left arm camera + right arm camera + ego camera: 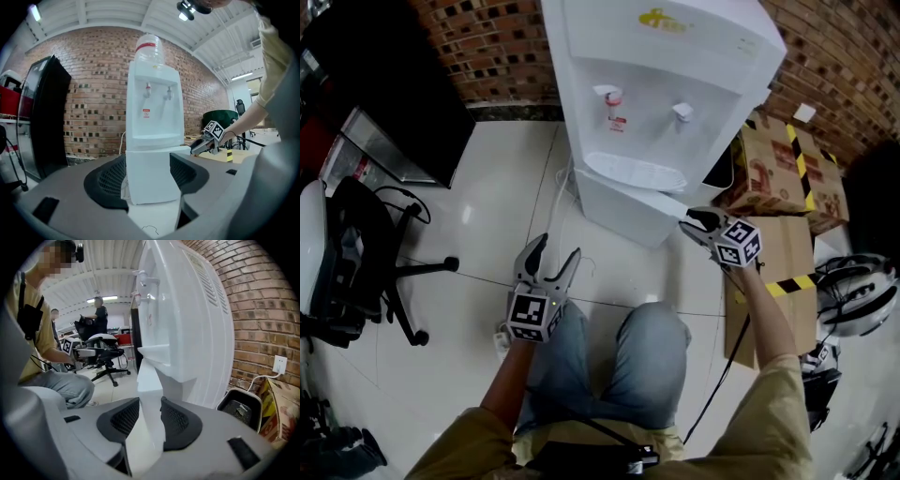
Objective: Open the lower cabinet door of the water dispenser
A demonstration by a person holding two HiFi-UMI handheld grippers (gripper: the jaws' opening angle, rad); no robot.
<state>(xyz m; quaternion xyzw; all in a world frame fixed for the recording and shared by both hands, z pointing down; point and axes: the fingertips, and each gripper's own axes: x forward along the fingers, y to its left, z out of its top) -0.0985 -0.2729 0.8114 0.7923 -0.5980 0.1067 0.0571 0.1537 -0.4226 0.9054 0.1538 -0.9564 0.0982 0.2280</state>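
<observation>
The white water dispenser (661, 84) stands against the brick wall. Its lower cabinet door (623, 202) faces me, and in the right gripper view the door's thin edge (151, 394) sticks out from the body. My right gripper (694, 223) is at the door's right corner, and its pads (176, 420) are shut on that edge. My left gripper (554, 266) hangs open over the floor in front of the door, with nothing between its fingers. In the left gripper view the door (150, 187) fills the gap between the open jaws, well apart from them, and the right gripper (197, 149) shows at the door's right side.
Cardboard boxes (787, 169) with yellow-black tape stand right of the dispenser. A black office chair (356, 262) and a dark cabinet (384, 84) are at the left. A white cable (558, 202) runs down beside the dispenser. My knees (619, 356) are below the grippers.
</observation>
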